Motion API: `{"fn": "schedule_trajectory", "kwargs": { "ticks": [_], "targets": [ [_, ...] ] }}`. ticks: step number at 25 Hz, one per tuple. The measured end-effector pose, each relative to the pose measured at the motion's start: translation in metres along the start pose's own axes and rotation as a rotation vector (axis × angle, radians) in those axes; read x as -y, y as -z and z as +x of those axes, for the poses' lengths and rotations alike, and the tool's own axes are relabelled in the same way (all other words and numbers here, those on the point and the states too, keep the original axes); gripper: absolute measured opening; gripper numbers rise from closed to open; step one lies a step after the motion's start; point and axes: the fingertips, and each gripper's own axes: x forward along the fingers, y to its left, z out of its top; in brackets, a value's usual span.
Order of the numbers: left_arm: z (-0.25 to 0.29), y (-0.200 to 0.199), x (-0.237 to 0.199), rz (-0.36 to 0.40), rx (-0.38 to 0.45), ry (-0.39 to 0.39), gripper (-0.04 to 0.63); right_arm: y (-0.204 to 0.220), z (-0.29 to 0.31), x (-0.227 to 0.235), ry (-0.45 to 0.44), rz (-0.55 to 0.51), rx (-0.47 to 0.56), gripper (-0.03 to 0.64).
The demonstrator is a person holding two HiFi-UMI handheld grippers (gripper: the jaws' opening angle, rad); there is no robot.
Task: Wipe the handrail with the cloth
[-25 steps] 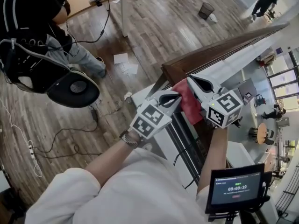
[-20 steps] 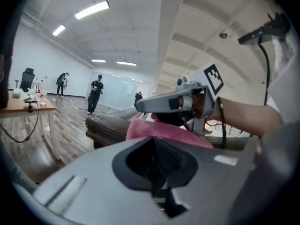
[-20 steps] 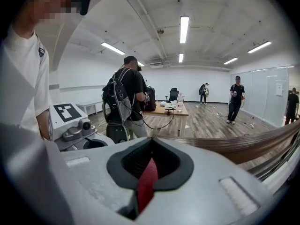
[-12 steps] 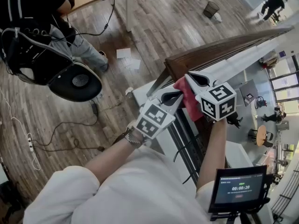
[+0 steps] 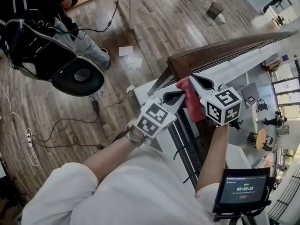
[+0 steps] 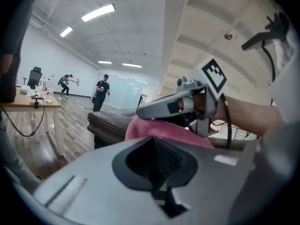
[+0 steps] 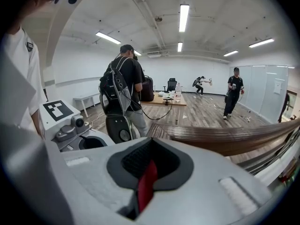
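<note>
The dark wooden handrail (image 5: 225,48) runs from its near end toward the upper right. A red cloth (image 5: 191,102) hangs over that near end, and my right gripper (image 5: 193,78) is shut on it; in the right gripper view a strip of the red cloth (image 7: 146,186) shows between the closed jaws, with the handrail (image 7: 225,137) ahead. My left gripper (image 5: 180,95) sits just left of the cloth, shut with nothing visible between its pads. From the left gripper view the pink-red cloth (image 6: 154,128) lies beyond the jaws, on the handrail (image 6: 108,125).
A person with a backpack (image 5: 33,32) stands by an office chair (image 5: 77,76) at the upper left. Papers (image 5: 126,50), cables (image 5: 61,144) and a waste bin (image 5: 215,8) lie on the wood floor. A timer screen (image 5: 243,189) stands at the lower right. Beyond the rail is a drop to a lower floor.
My right gripper has sunk slightly with the cloth at the rail's end. The left gripper has stayed about where it was.
</note>
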Motion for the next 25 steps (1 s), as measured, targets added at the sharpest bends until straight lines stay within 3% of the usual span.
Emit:
{"fn": "schedule_trajectory", "kwargs": {
  "ticks": [7,17,25],
  "targets": [
    [-0.002,0.004,0.017,0.017,0.009,0.007,0.006,0.004,-0.012,0.000,0.002,0.050,0.027,0.003],
    [-0.003,0.004,0.018,-0.002,0.022,0.006,0.006,0.006,-0.012,-0.004,0.031,-0.015,-0.010,0.004],
    [-0.013,-0.010,0.010,-0.003,0.077,-0.044,0.006,0.009,-0.008,-0.001,0.056,-0.046,-0.049,0.004]
  ]
}}
